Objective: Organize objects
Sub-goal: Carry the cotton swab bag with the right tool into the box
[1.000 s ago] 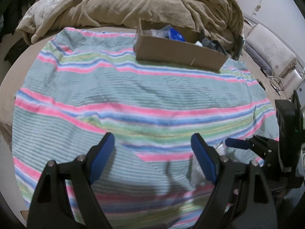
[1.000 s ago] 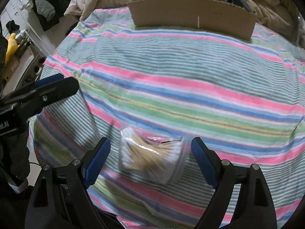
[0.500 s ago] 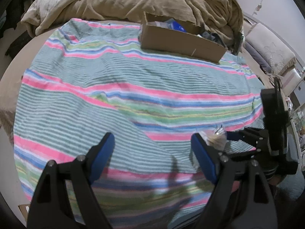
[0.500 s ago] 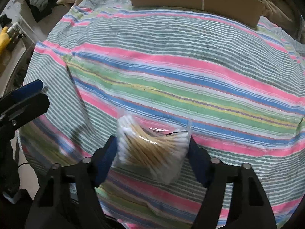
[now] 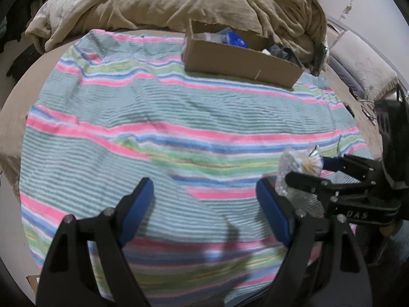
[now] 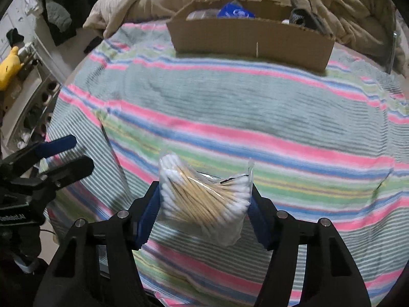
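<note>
My right gripper (image 6: 204, 202) is shut on a clear bag of cotton swabs (image 6: 204, 199) with wooden sticks and holds it above the striped blanket (image 6: 255, 107). In the left wrist view the bag of cotton swabs (image 5: 299, 168) shows at the right, clamped in the right gripper (image 5: 314, 170). My left gripper (image 5: 204, 202) is open and empty, low over the blanket's near part (image 5: 153, 117). A cardboard box (image 6: 250, 38) stands at the far edge of the blanket, with a blue packet (image 6: 235, 12) and dark items inside. The box also shows in the left wrist view (image 5: 240, 58).
A rumpled tan duvet (image 5: 179, 2) lies behind the box. A shelf with a yellow toy (image 6: 10, 64) stands to the left of the bed. A pale cushion (image 5: 368, 69) lies at the right. My left gripper (image 6: 61, 156) shows at the left edge of the right wrist view.
My right gripper closed on the bag of cotton swabs and lifted it off the blanket. The left gripper stayed open and drew back a little.
</note>
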Motion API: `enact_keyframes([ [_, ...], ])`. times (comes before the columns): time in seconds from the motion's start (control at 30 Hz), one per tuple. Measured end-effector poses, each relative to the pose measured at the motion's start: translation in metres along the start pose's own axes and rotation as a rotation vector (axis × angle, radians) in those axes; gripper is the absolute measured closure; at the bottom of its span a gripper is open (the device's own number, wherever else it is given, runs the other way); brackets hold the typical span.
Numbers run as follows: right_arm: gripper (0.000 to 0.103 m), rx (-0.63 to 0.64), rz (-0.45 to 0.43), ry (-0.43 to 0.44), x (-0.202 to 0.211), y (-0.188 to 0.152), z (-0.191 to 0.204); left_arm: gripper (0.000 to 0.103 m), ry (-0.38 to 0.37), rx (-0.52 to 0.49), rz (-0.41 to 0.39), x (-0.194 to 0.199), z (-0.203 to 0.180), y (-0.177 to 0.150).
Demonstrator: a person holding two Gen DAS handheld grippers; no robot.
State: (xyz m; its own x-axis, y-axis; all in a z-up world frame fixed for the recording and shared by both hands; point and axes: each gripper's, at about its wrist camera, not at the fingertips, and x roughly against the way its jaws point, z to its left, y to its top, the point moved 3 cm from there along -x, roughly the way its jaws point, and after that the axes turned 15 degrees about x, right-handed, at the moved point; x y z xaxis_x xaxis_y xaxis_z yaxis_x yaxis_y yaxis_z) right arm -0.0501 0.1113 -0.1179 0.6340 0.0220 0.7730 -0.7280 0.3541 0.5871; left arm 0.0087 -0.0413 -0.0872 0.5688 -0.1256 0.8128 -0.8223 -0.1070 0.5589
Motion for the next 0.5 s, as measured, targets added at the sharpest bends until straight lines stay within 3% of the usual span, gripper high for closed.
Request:
enact_keyframes([
  [0.5,0.036,0.001,-0.100,-0.014,0.028,0.049,-0.045,0.019,0.000,-0.025,-0.024,-0.010,-0.038,0.043],
])
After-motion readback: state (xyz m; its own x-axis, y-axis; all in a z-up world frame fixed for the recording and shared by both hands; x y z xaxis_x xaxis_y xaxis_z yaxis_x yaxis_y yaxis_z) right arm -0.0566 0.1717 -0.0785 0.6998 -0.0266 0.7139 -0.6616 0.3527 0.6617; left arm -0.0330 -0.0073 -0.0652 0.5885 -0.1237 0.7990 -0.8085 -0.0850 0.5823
